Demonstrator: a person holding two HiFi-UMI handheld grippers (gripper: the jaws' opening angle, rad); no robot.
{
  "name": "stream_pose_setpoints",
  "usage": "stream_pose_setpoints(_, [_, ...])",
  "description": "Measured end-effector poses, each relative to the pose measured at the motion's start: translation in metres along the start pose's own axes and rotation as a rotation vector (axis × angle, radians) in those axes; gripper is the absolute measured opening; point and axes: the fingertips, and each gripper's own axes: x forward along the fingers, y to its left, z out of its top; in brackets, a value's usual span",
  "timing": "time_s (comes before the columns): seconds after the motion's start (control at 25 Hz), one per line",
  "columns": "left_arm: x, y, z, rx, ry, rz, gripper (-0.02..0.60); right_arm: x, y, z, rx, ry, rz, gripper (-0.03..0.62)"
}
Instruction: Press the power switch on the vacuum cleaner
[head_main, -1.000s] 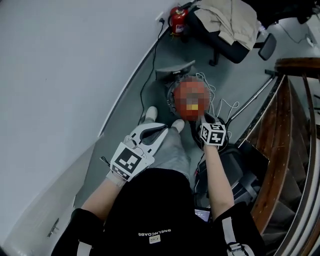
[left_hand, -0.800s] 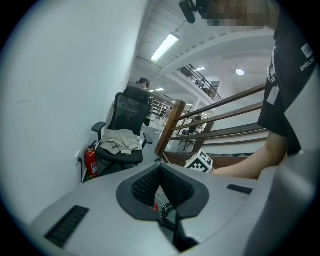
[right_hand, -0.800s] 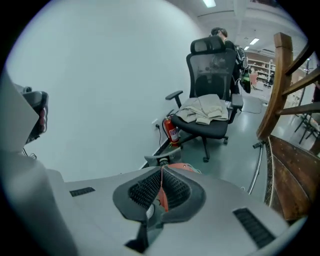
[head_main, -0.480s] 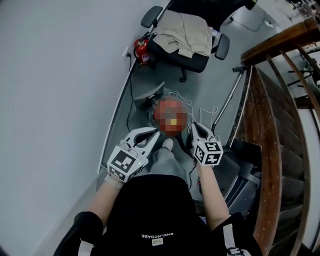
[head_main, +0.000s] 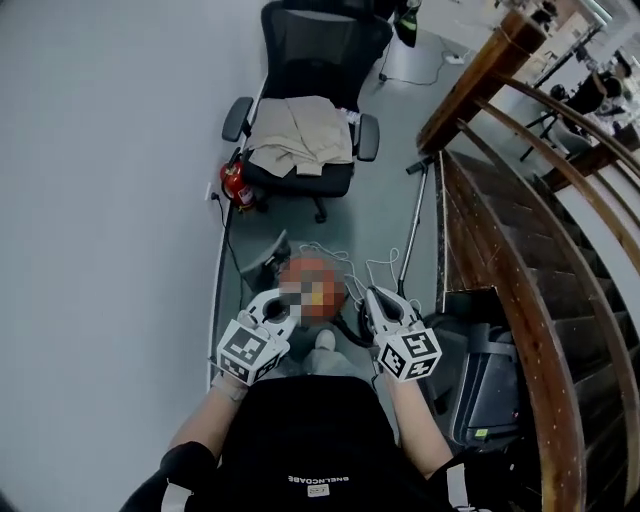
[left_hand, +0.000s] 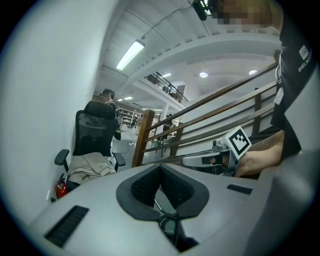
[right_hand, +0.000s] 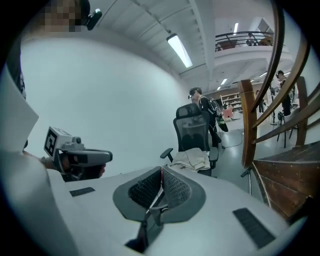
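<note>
Head view first. The office chair (head_main: 320, 45) stands at the far end of the grey floor (head_main: 400, 120), with a beige garment (head_main: 298, 140) draped over its seat. A red fire extinguisher (head_main: 235, 185) sits just beside the chair, on its wall side. Nearer than the chair lies the vacuum cleaner (head_main: 312, 264), a red round body with white cord (head_main: 380, 268) looped next to it. Its switch can't be picked out from here.

The left tool (head_main: 283, 298) and the right tool (head_main: 380, 300) hover side by side on the near side of the vacuum cleaner. The red body sits between their tips and the chair, close to both and touching neither. There is white print on the person's black top (head_main: 300, 440), too small to read with any trust.

Over to the left gripper view. The left tool (left_hand: 160, 167) has its ribbed pads pressed together at the tip, nothing caught between them. The chair (left_hand: 95, 132) is off to its left. The right tool (left_hand: 185, 161) shows on the other side, its black-and-white marker cube (left_hand: 239, 141) facing the camera.

Right gripper view now. The right tool (right_hand: 161, 172) is also closed up tight and empty. The chair (right_hand: 192, 132) is dead ahead past the tip, the left tool (right_hand: 107, 156) is on the wall side of it, and the wooden stair rail (right_hand: 247, 120) is on the other.
</note>
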Motion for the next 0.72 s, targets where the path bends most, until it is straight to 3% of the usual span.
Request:
stream_pose_setpoints(0.4, [0.021,-0.044,0.038,0.088,-0.004,-0.13,0.015,-0.083,0.014,0.049,0.001,-0.222,0.005,0.029])
stream_pose_setpoints(0.72, [0.037,-0.067,0.048,0.125,-0.004,-0.18,0.015,-0.115,0.006,0.056,-0.008,-0.295,-0.015,0.029])
